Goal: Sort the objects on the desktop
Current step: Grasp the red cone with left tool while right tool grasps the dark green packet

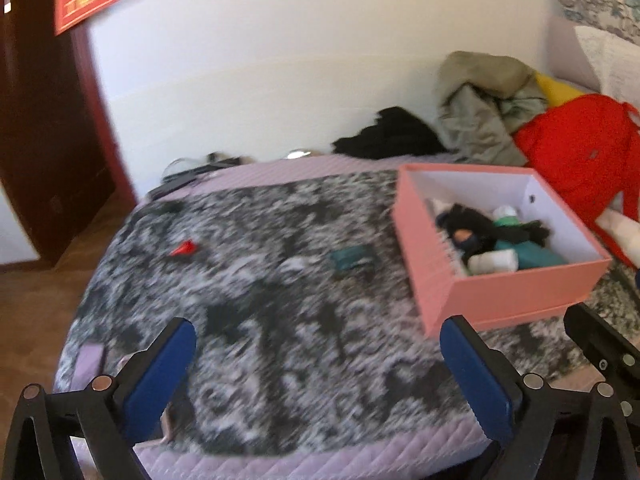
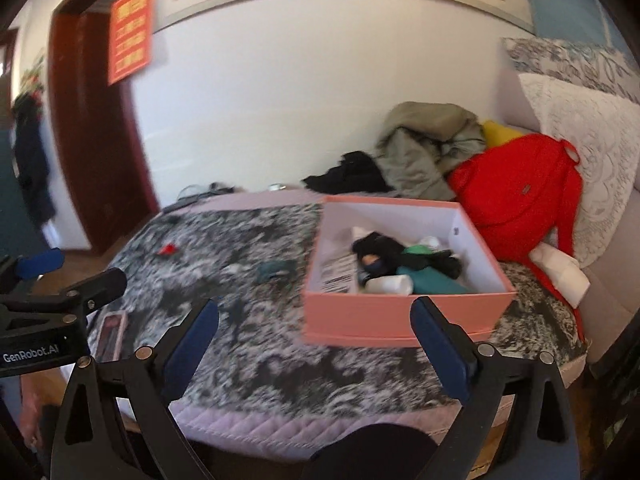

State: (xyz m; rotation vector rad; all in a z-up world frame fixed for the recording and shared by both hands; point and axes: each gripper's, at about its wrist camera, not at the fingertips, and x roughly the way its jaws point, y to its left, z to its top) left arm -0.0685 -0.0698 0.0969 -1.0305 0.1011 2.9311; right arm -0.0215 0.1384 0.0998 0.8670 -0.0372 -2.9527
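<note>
Box [image 2: 404, 314] pink, ahead of right fingers [image 2: 192, 344] | both pairs apart, empty

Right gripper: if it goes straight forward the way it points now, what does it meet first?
Probably the near wall of the pink box, which sits just ahead of the open right gripper toward its right finger. Nothing is between the jaws; depth is uncertain.

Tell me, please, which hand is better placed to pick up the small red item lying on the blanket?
Probably the left: the left gripper, jaws open and empty, sits on the red item's side; the right gripper faces the pink box.
</note>
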